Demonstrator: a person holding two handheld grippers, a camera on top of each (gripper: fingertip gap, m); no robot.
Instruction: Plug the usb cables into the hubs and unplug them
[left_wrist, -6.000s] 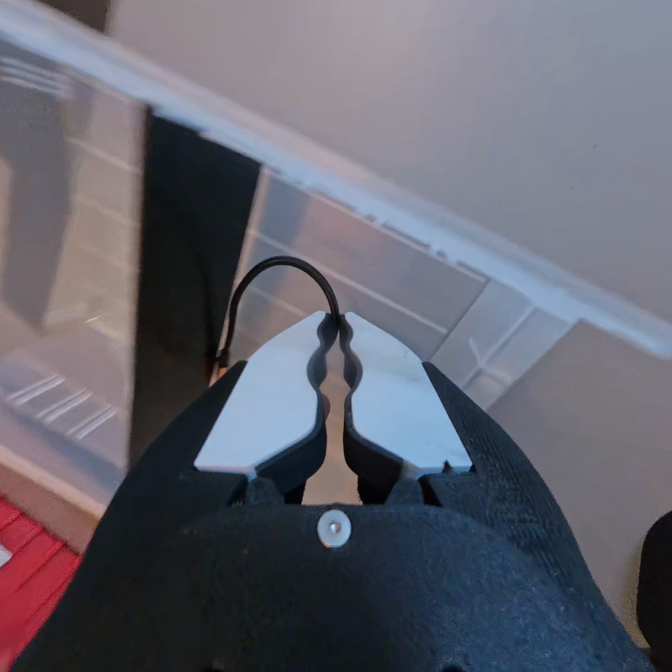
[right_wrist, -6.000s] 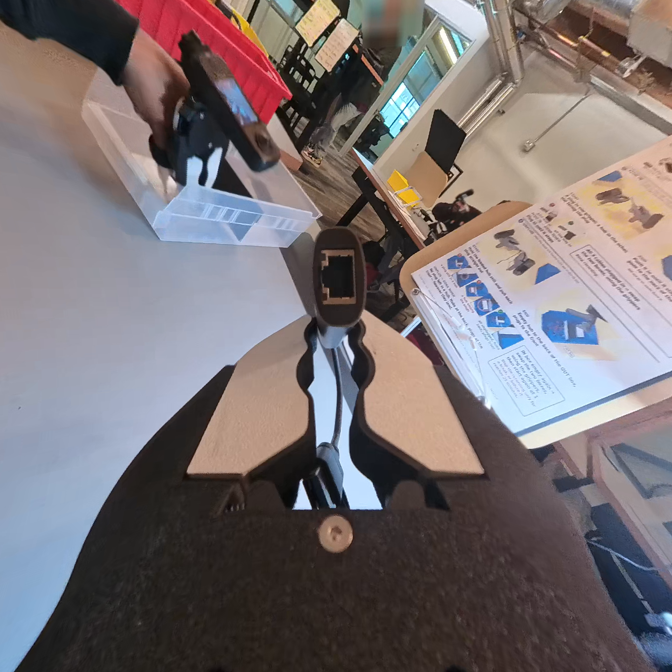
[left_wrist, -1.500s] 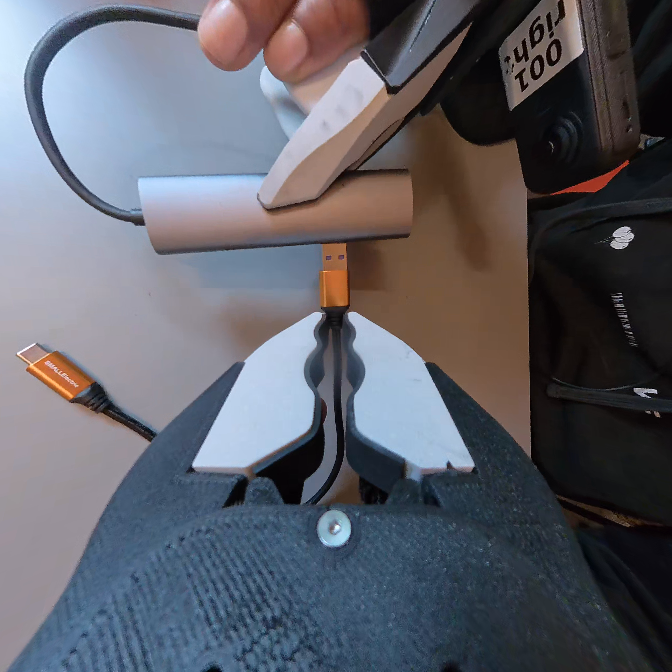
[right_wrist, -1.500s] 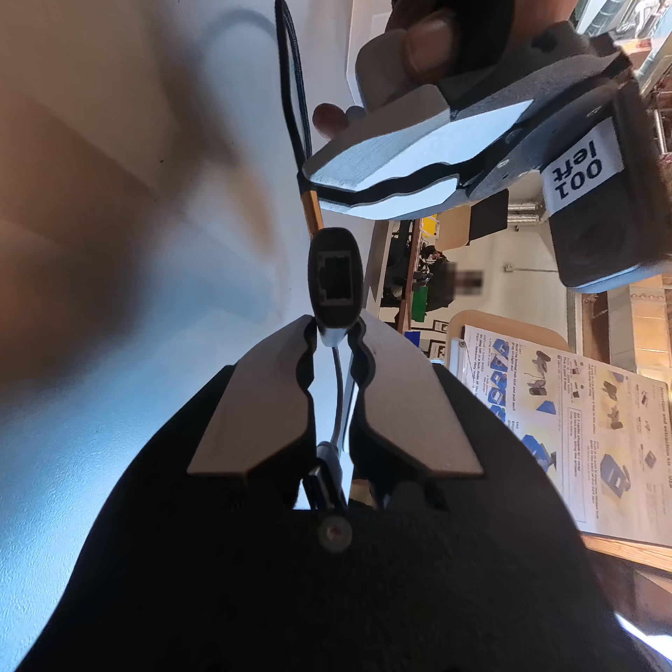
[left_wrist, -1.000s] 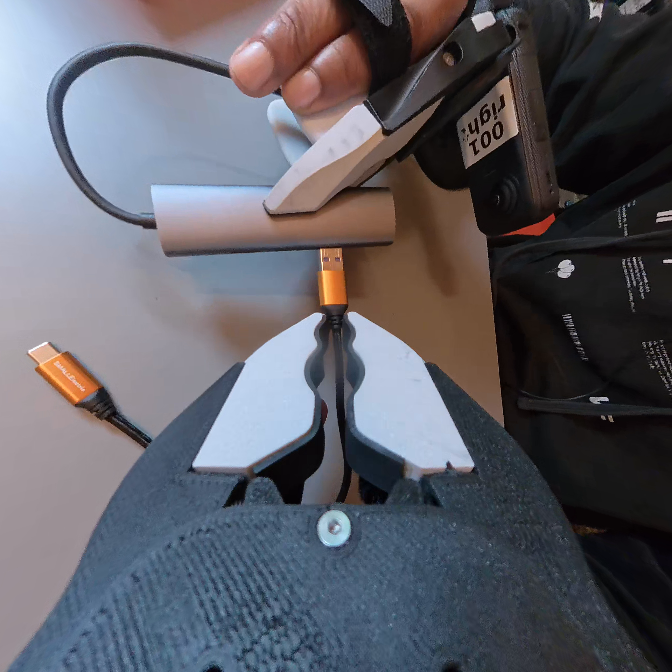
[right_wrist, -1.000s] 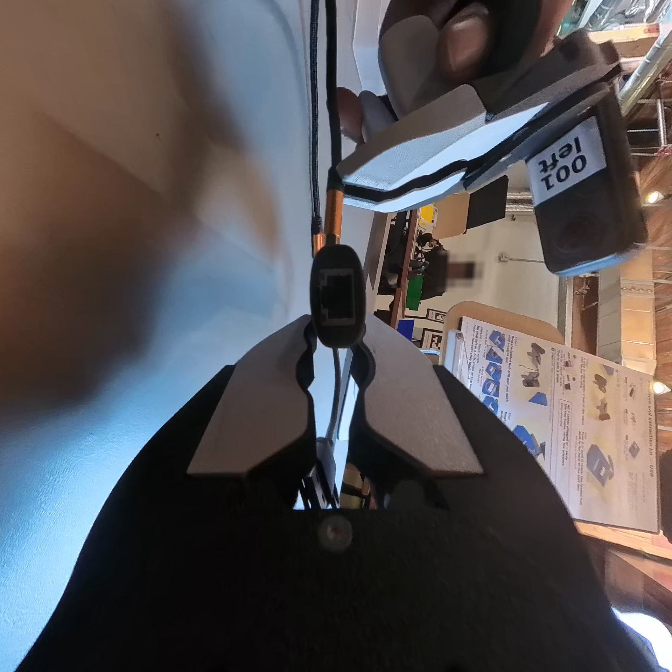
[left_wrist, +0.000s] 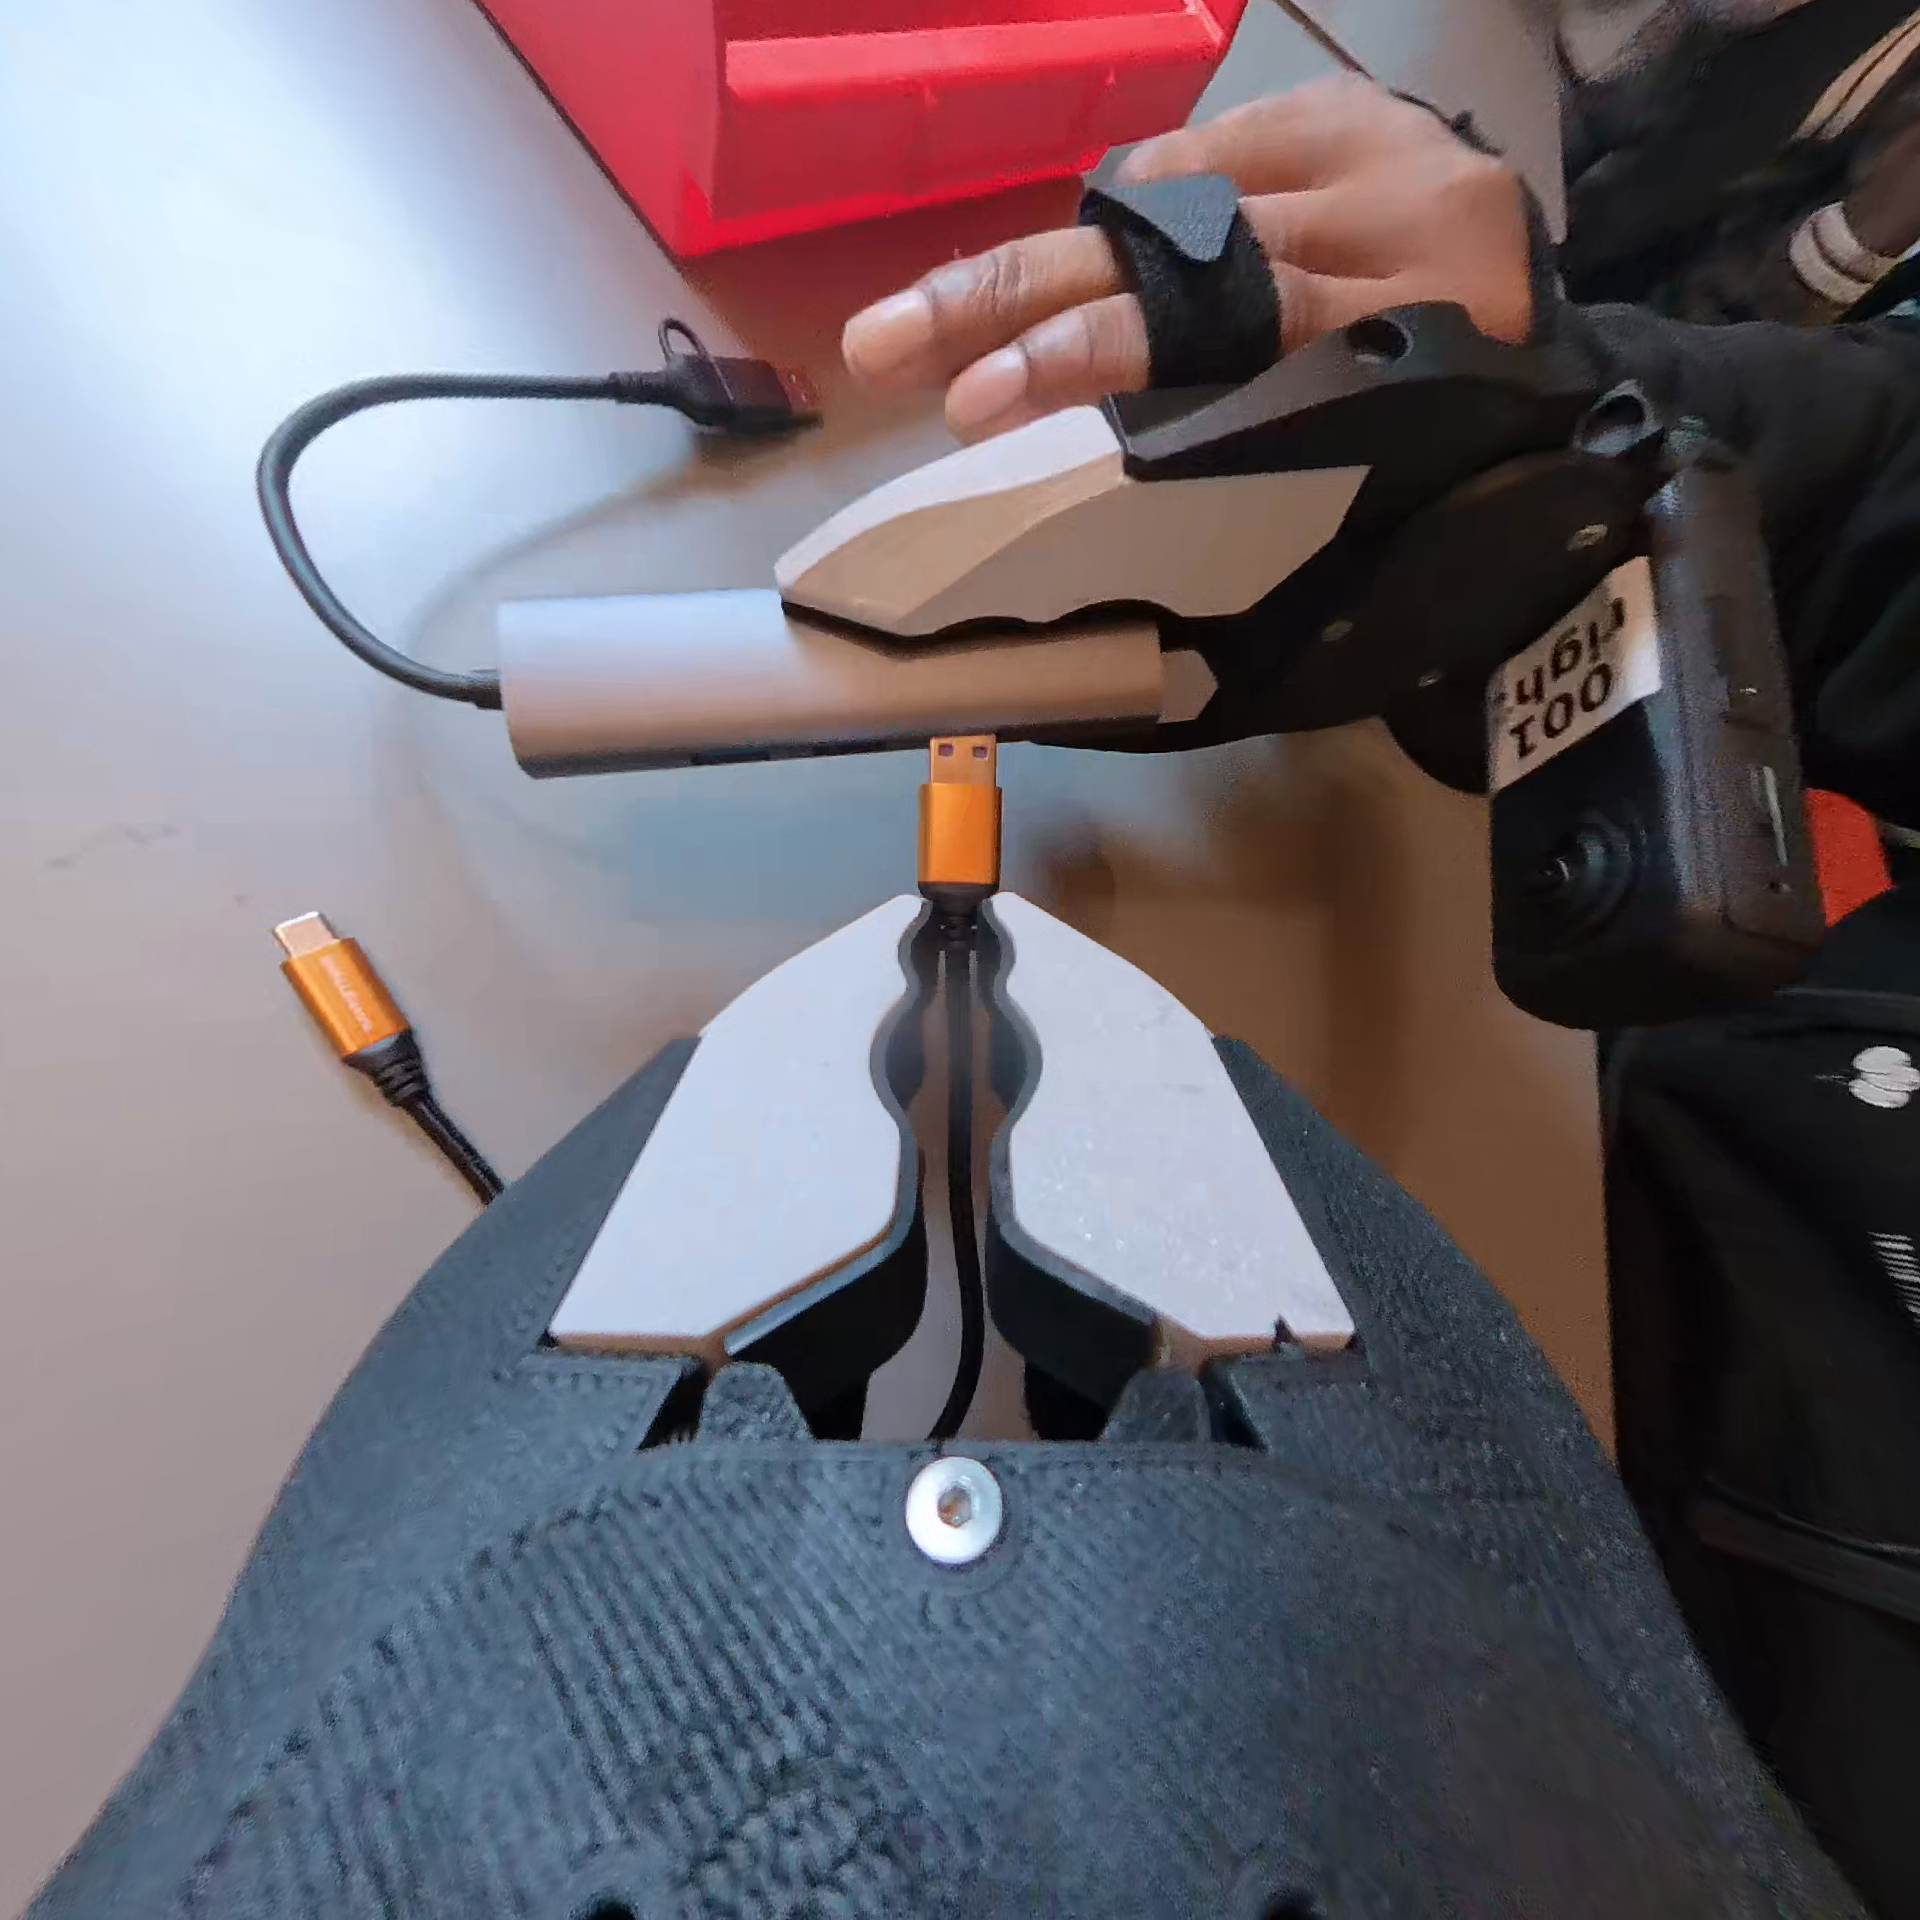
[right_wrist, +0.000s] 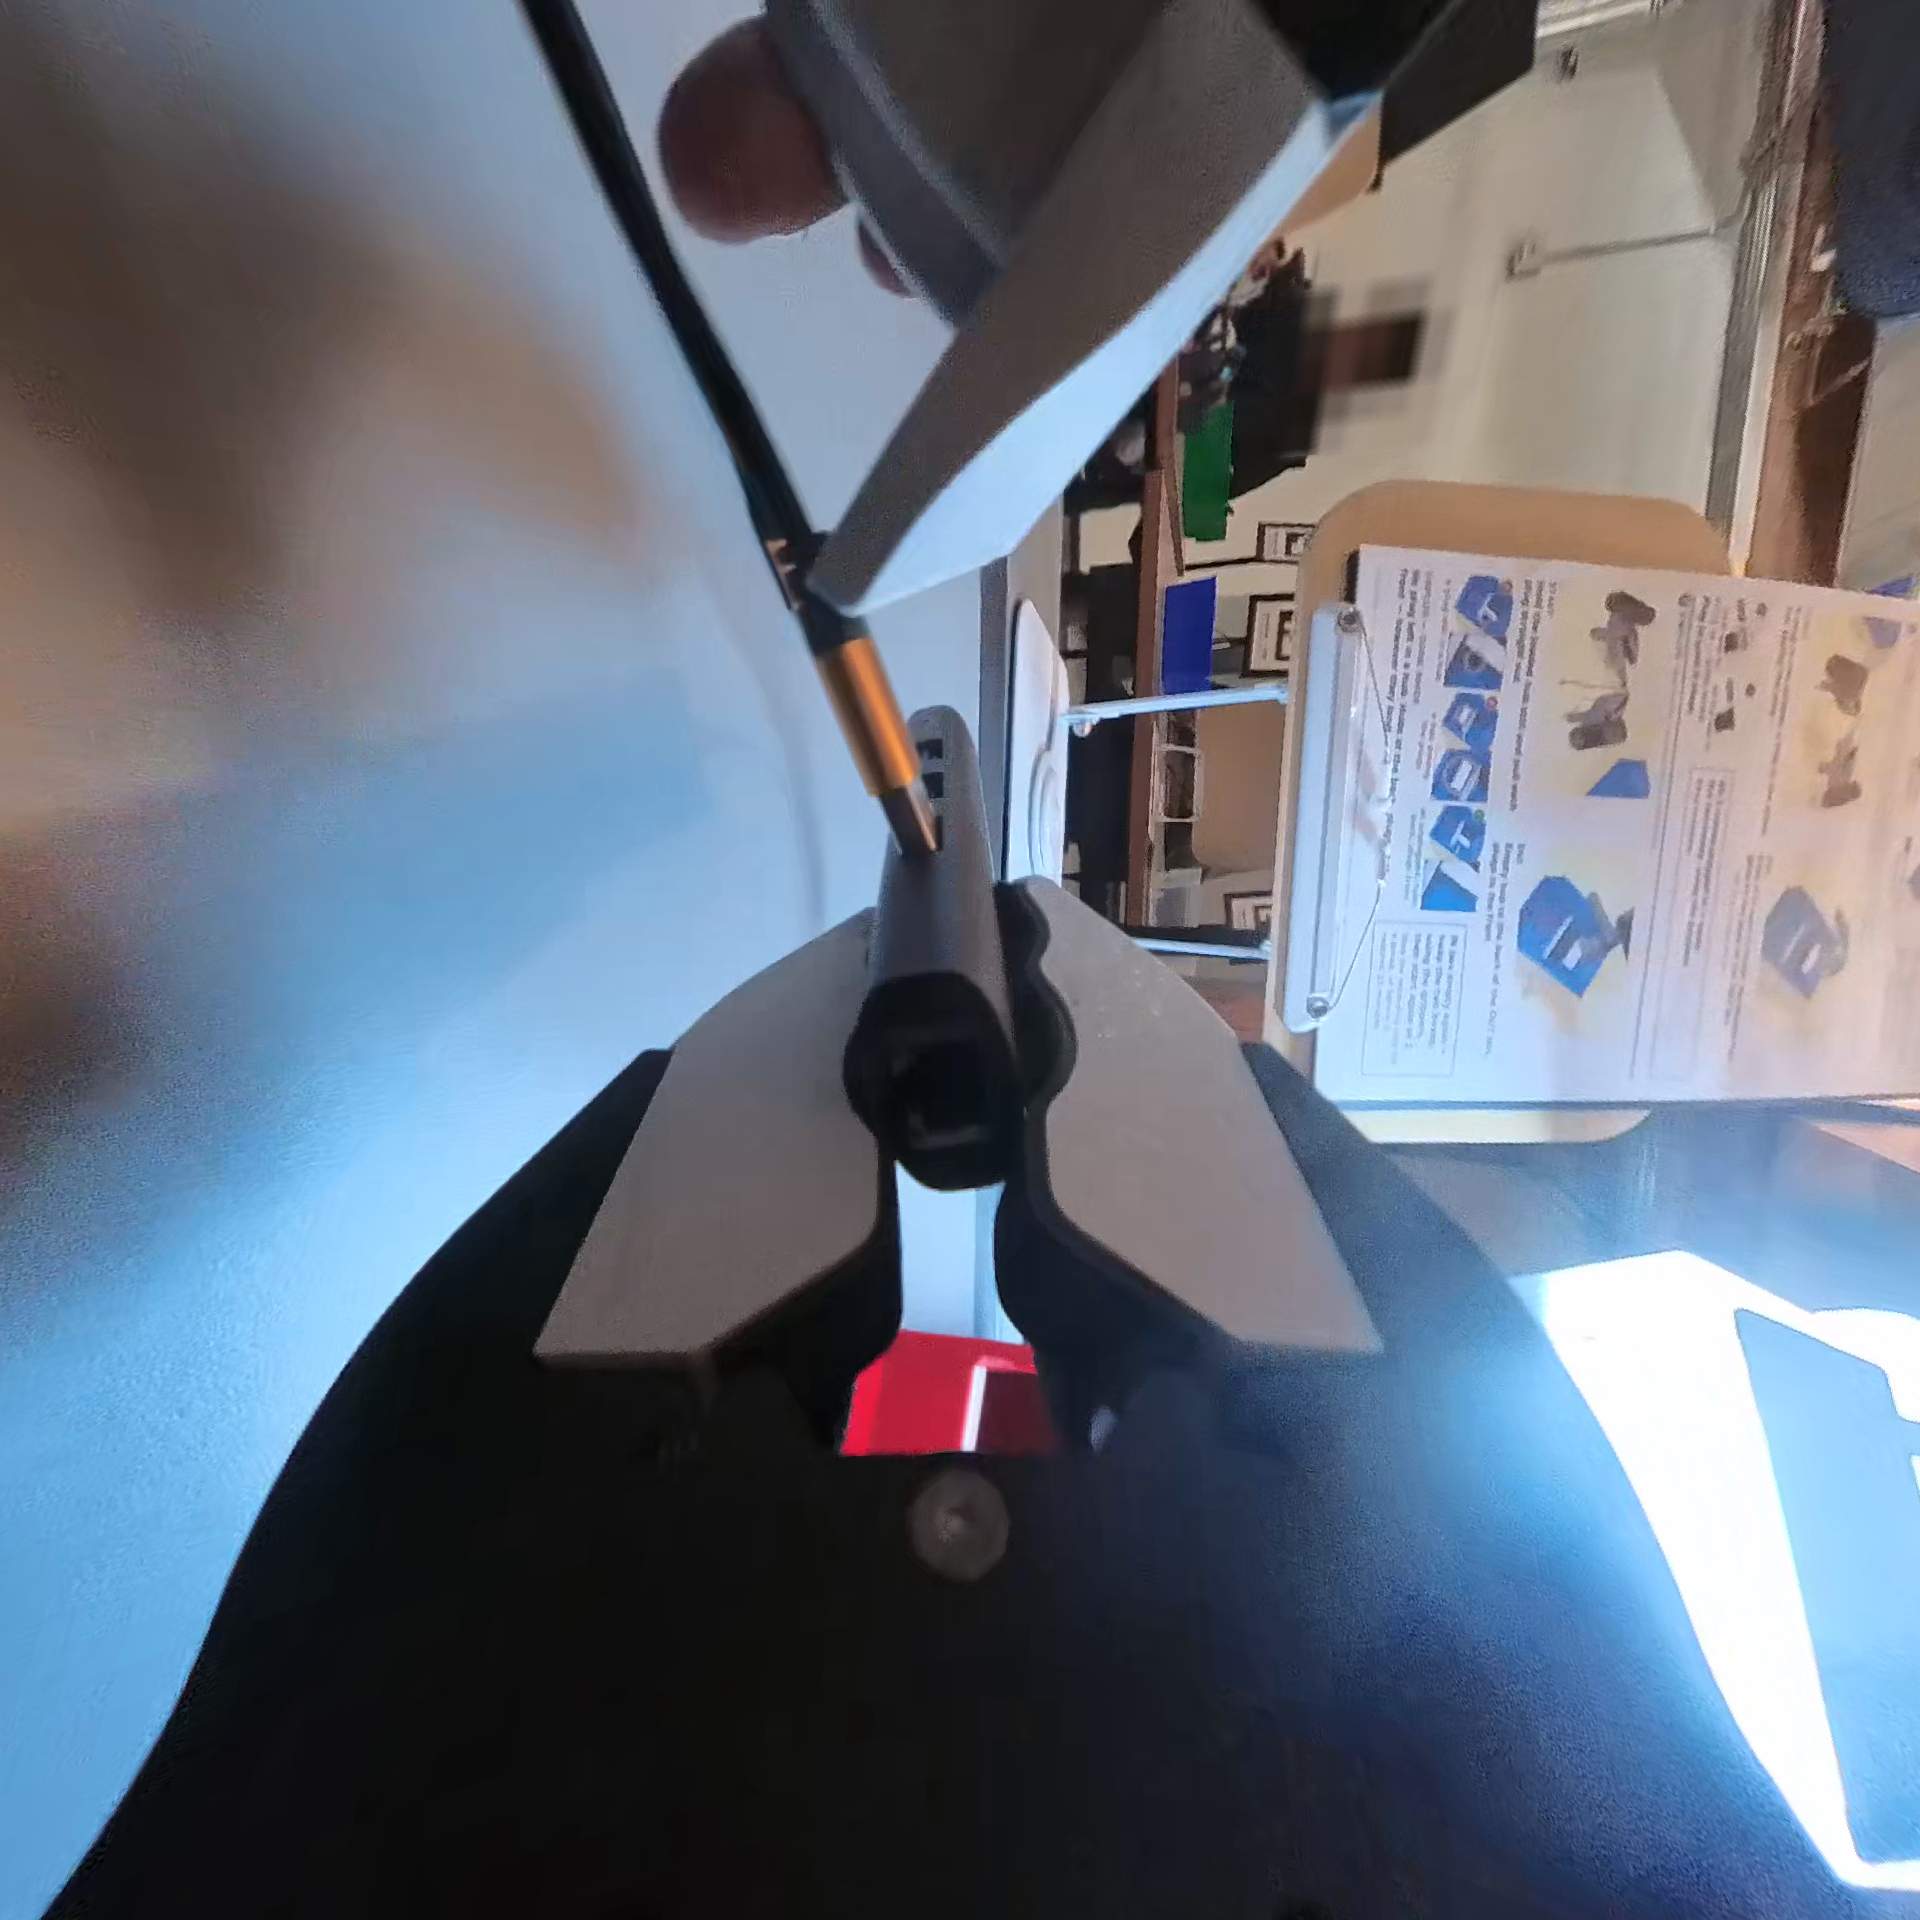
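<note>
My left gripper (left_wrist: 948, 906) is shut on a black braided cable just behind its orange USB-A plug (left_wrist: 958, 831). The plug's metal tip meets the long side of the grey hub (left_wrist: 665, 686), with most of the metal still showing. My right gripper (right_wrist: 935, 909) is shut on the hub (right_wrist: 930, 904) and holds it above the table, lying along its length; it also shows in the left wrist view (left_wrist: 800, 597). In the right wrist view the orange plug (right_wrist: 868, 717) comes in at a slant to the hub's side ports.
The cable's other orange plug (left_wrist: 335, 987) lies on the grey table (left_wrist: 208, 727) at the left. The hub's own black lead loops left to a black plug (left_wrist: 732, 393). A red bin (left_wrist: 935, 114) stands behind. An instruction sheet (right_wrist: 1621, 831) stands beyond the table edge. The tips of one gripper are about 6 centimetres away from the tips of the other.
The right gripper has swung round and now lies along the hub instead of across it. Both views have tilted and the red bin has come into sight. The plug stays at the hub's side.
</note>
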